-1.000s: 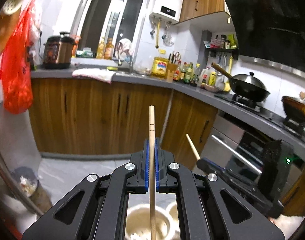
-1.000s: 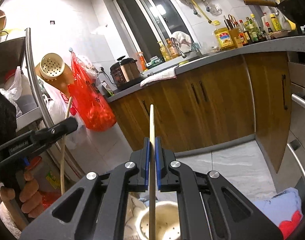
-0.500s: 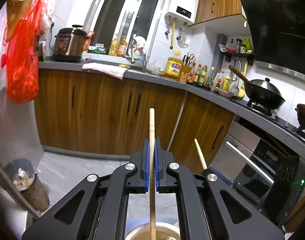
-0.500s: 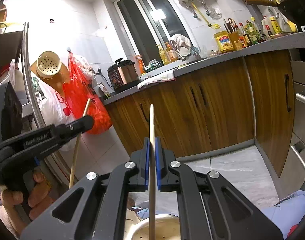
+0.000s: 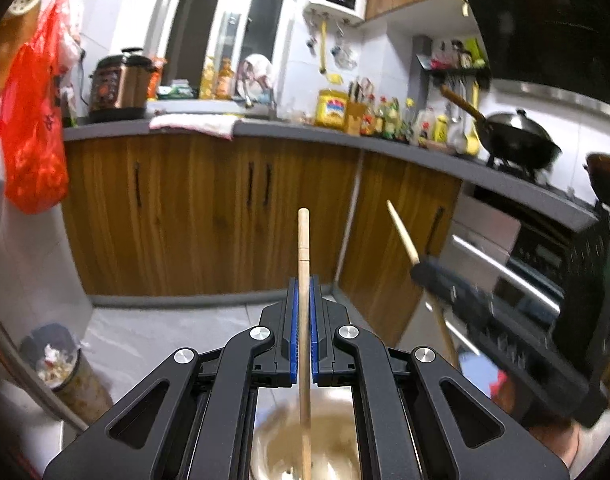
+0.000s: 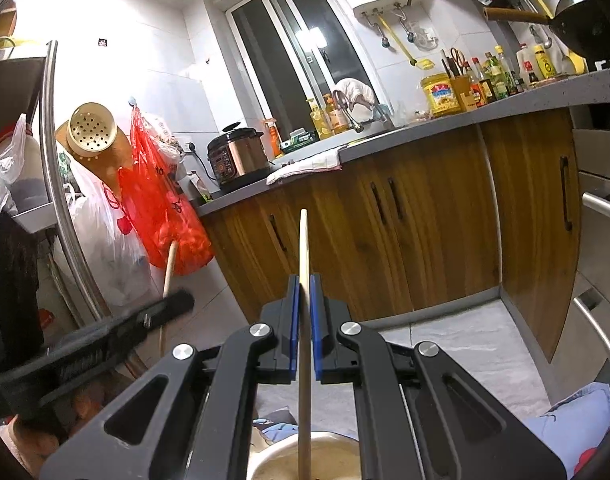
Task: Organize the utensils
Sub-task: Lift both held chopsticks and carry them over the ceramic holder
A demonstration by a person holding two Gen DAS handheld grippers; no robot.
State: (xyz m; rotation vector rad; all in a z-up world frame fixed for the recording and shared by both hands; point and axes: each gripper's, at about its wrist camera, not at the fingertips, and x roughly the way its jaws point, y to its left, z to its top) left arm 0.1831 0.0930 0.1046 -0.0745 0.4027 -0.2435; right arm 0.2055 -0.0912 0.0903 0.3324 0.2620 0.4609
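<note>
My left tool (image 5: 304, 322) pinches chopstick (image 5: 304, 264) upright, lower end over pot (image 5: 305, 444) for drop-in. My right tool (image 6: 304, 326) pinches second chopstick (image 6: 304, 264) likewise above its pot (image 6: 305, 456).

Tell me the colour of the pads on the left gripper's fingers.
Blue pads, clearest in the left wrist view, clamped on a wooden chopstick.

White-tiled kitchen walls (image 6: 153, 60), wooden cabinets (image 5: 209, 208) under a grey counter (image 5: 305, 130), pale floor (image 5: 153, 340), dark window (image 6: 289, 64).
</note>
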